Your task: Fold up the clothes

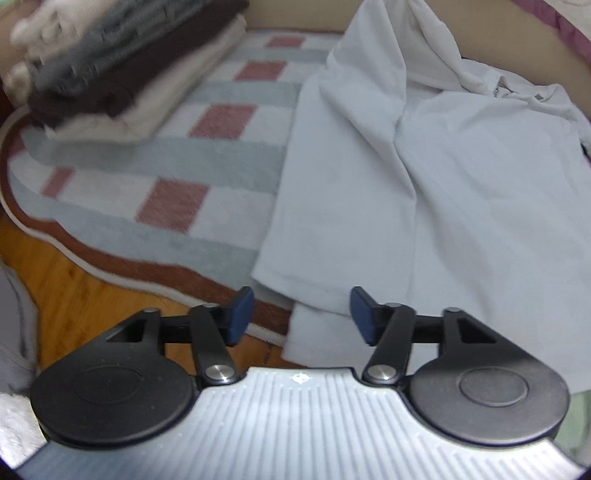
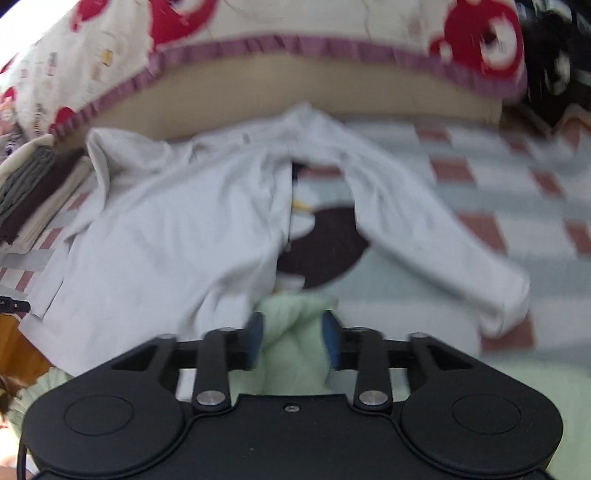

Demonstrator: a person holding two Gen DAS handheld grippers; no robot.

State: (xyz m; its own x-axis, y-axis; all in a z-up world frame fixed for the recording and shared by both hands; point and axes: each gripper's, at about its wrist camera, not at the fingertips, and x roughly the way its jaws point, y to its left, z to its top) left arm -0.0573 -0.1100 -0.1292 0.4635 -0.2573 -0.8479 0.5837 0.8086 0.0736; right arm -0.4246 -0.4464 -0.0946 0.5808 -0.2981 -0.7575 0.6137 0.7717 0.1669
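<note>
Left gripper: jaws standing apart, hovering by white shirt hem.
Right gripper: jaws pinching green cloth.

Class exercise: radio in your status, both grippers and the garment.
Left gripper open, empty, at white shirt hem. Right gripper shut on pale green fabric. Shirt lies unfolded on checked rug. Folded stack off to side, clear.

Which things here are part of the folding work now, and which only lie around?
Part of the job:
- white shirt
- pale green cloth in right gripper
- left gripper, open

Lying about:
- stack of folded clothes
- checked rug
- patterned bedding
</note>
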